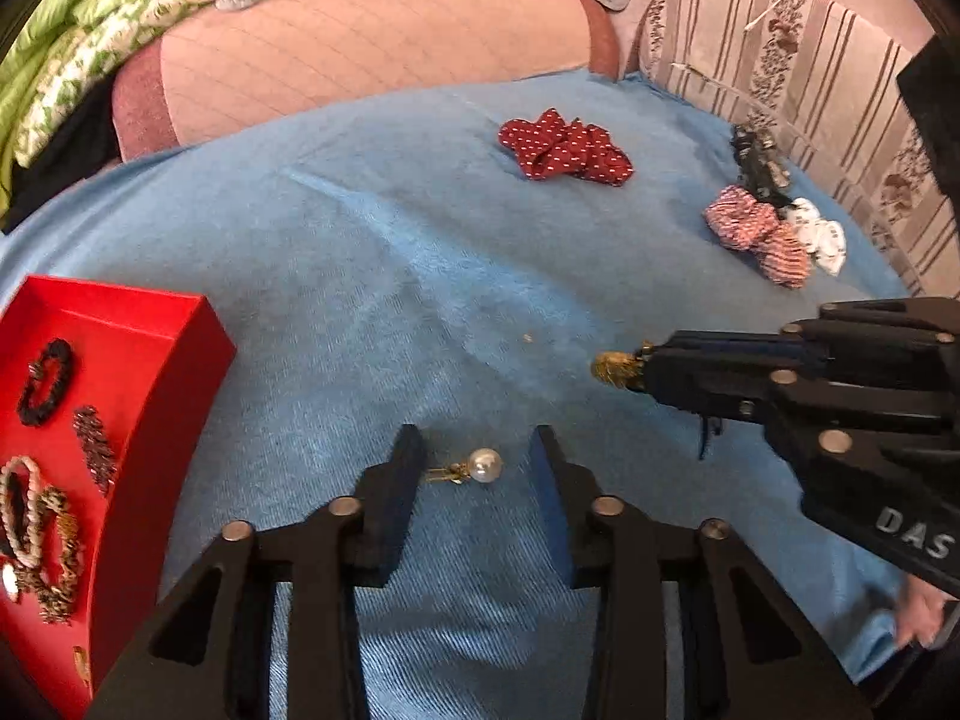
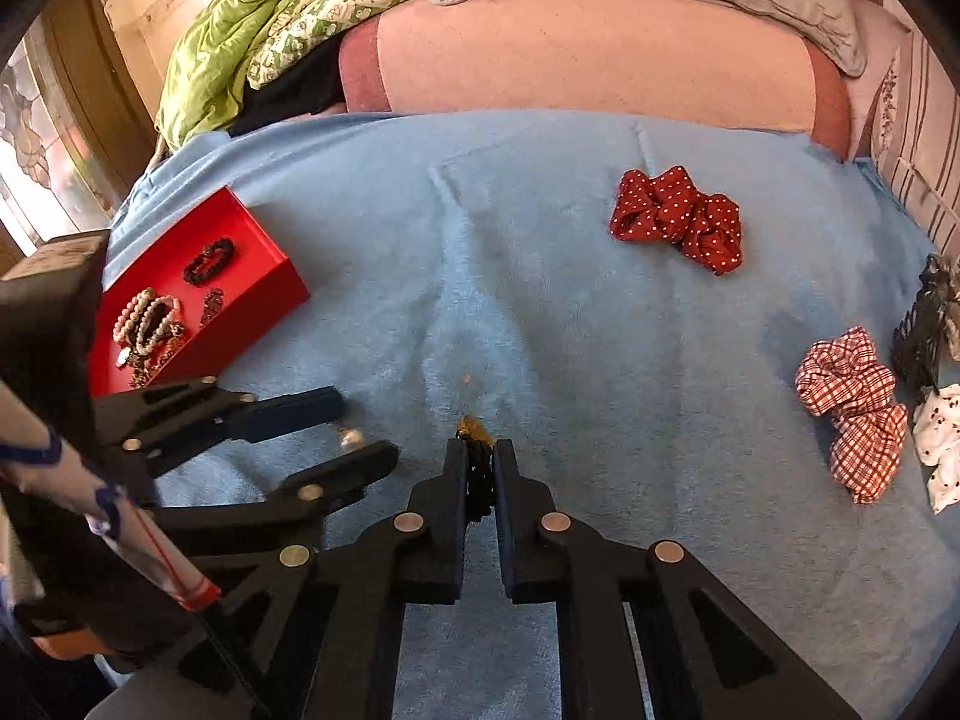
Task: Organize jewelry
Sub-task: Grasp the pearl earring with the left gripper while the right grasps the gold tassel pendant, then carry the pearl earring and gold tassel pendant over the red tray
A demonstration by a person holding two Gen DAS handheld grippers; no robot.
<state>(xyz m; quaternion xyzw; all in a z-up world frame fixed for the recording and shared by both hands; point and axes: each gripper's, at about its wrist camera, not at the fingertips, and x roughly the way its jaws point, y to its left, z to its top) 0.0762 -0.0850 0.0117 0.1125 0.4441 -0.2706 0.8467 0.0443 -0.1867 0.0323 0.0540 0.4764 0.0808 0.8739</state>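
A pearl earring with a gold hook lies on the blue cloth between the jaws of my left gripper. The jaws stand apart and do not touch it. My right gripper is shut on a black and gold tassel earring, whose gold end sticks out past the tips; in the left wrist view the right gripper holds that tassel earring just above the cloth. A red box at the left holds several bracelets and other pieces. In the right wrist view the left gripper straddles the pearl earring beside the red box.
A red dotted scrunchie lies at the back. At the right lie a plaid scrunchie, a white scrunchie and a black claw clip. A tiny gold bit lies mid-cloth. A pink cushion and a green quilt lie behind.
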